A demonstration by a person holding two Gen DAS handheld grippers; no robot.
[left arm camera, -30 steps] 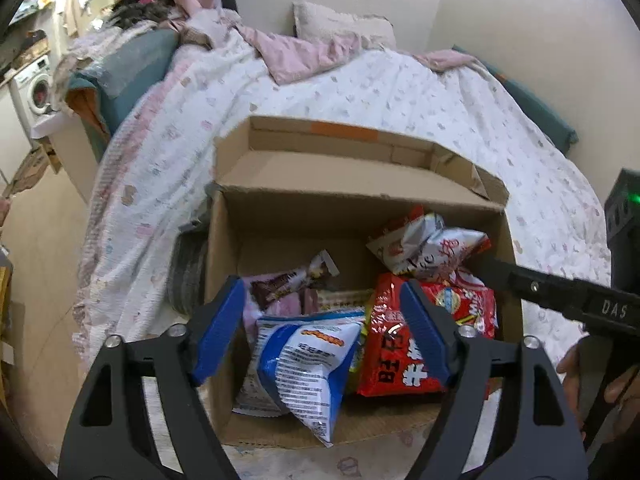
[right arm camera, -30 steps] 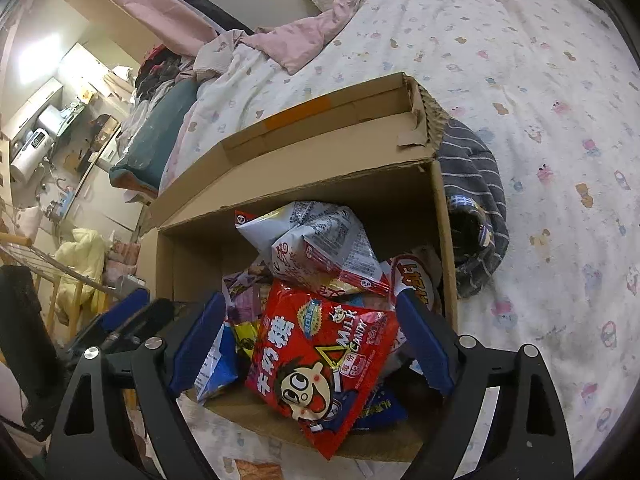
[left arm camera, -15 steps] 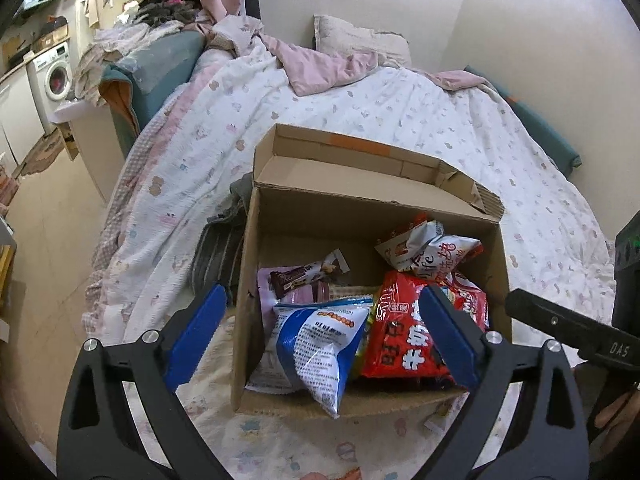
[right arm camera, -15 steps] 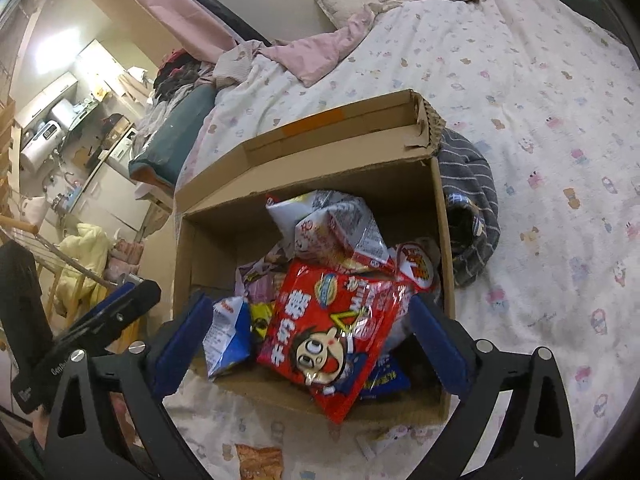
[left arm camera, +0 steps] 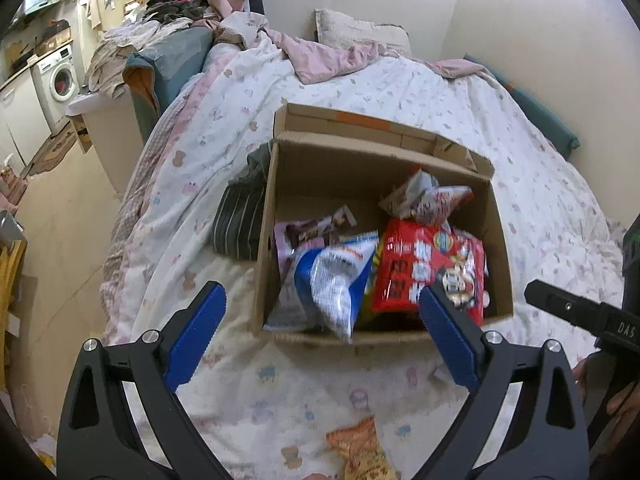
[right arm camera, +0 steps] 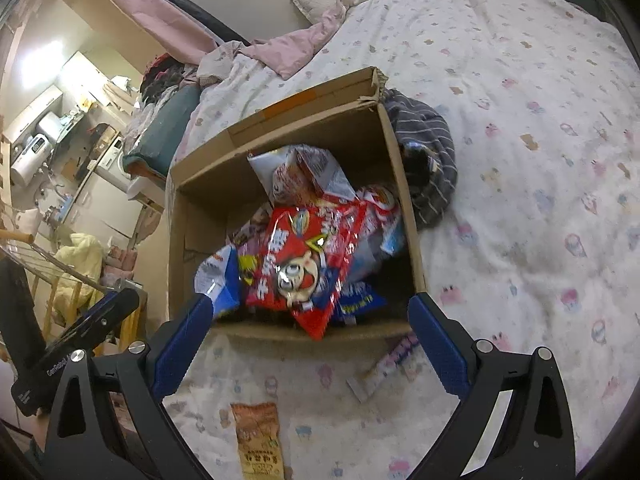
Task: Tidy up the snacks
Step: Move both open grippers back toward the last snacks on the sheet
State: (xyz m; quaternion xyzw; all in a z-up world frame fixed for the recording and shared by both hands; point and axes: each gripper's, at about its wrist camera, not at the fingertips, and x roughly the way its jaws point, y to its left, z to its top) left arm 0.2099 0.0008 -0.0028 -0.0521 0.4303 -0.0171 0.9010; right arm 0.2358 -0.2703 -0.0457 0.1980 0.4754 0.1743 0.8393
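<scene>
While both tongs gape, cardboard box [left arm camera: 264, 248] brimming, bedspread [right arm camera: 520, 160] open around

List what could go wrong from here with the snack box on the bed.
The red candy bag and blue-white bag overhang the cardboard box's near edge and could slide out. The orange packet and pale wrapper lie loose on the soft bedspread, easily overlooked or awkward to pinch.
</scene>
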